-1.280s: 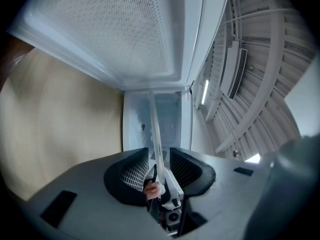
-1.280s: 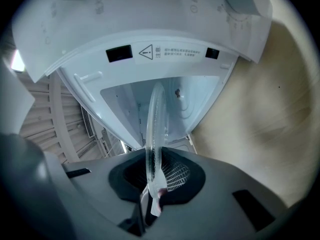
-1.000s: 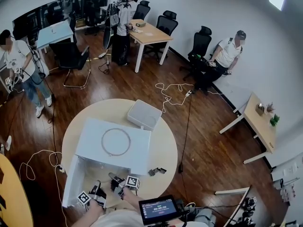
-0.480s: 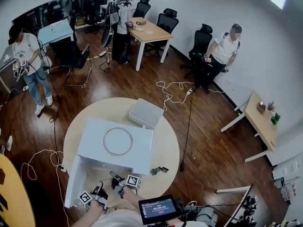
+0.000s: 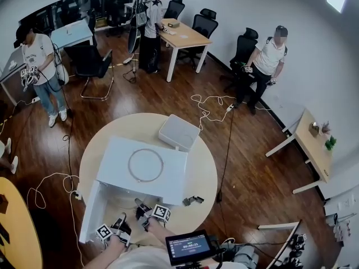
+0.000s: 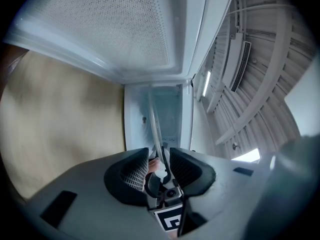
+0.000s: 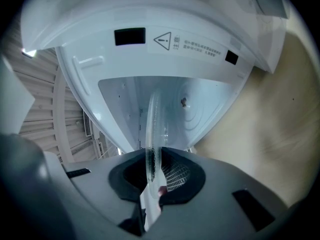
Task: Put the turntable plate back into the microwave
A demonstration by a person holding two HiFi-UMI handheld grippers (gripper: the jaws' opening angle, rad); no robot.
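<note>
right gripper (image 7: pixel 155 166) clenched on the rim of the glass turntable plate (image 7: pixel 152 124), pads tight on it. the plate is seen edge-on, running to 12 o'clock toward the open microwave (image 7: pixel 150 44) cavity. left gripper (image 6: pixel 159 156) is about half open, with the same plate's rim (image 6: pixel 154 126) between the jaws and a gap showing at the 9 o'clock pad. in head view both grippers, left (image 5: pixel 120 224) and right (image 5: pixel 141 207), sit at 6 o'clock of the microwave (image 5: pixel 171 175), at its open front. a ring (image 5: pixel 128 165) lies on top of it. writing: warning-triangle label (image 7: pixel 170 40) above the cavity, print too small to read.
</note>
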